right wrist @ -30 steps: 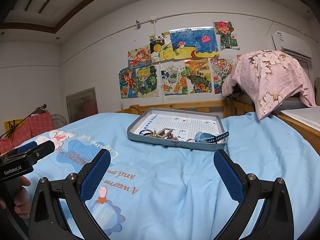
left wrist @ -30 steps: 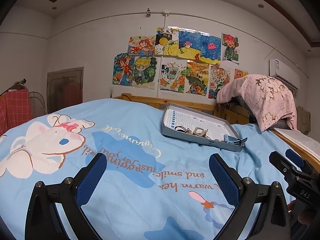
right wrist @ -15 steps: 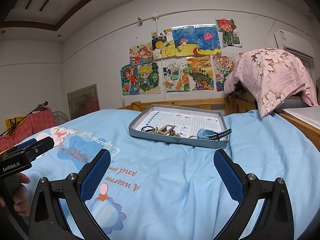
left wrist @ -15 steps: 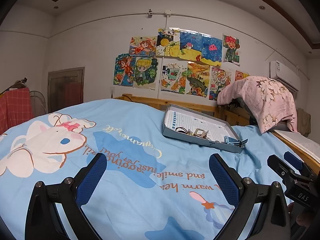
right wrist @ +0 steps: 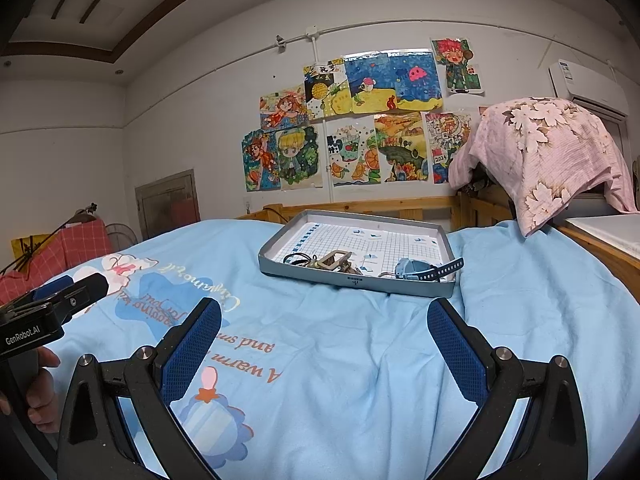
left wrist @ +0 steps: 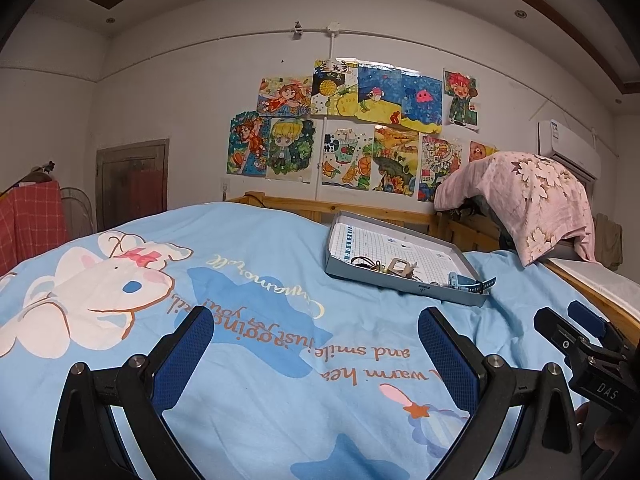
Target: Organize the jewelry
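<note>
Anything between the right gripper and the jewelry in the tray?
Nothing visible. The right gripper is open over bare blue bedspread, and only the tray's low near wall stands ahead of the jewelry and the watch, which lie just behind it.

The blue bedspread (right wrist: 360,360) carries upside-down orange lettering: "A warm" and "and sm…" show in the right wrist view, "and smile", "warm hea…" and "just going your" in the left wrist view, beside a pale cursive word too distorted to read. The left gripper (right wrist: 60,300) bears a white "GenRobot.AI" label on its black body. The right gripper (left wrist: 580,344) bears "DAS". One wall drawing (right wrist: 440,148) shows "2024".
</note>
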A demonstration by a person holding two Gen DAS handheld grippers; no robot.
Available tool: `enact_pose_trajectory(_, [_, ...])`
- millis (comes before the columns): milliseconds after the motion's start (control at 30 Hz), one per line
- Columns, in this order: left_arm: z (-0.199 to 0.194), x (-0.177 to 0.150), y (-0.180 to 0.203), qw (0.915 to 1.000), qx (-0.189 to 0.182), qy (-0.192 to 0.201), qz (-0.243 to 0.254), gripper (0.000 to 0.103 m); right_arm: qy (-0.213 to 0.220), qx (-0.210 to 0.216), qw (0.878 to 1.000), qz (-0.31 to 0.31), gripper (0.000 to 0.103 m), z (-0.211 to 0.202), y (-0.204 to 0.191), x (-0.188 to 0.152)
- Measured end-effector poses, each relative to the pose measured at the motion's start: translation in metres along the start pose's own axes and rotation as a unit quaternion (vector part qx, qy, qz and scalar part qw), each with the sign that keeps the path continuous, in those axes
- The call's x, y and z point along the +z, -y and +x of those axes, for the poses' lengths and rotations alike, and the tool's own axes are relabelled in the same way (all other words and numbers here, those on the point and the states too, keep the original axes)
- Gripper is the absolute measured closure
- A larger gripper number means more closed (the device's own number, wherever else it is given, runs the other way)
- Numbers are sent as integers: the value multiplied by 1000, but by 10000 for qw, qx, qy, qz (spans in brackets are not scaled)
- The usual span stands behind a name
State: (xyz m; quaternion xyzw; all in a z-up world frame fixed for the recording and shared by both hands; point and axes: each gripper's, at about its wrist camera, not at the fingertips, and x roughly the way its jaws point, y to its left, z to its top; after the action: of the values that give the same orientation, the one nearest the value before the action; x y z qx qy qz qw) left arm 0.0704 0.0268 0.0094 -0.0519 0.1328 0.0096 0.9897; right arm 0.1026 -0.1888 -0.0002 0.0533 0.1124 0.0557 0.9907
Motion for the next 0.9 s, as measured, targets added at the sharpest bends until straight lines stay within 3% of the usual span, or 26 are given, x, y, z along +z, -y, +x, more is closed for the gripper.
enact_pose_trajectory(900, [0, -1, 0, 10000, 19, -21, 65, 0, 21, -39, 10000, -34, 2, 0, -2, -1])
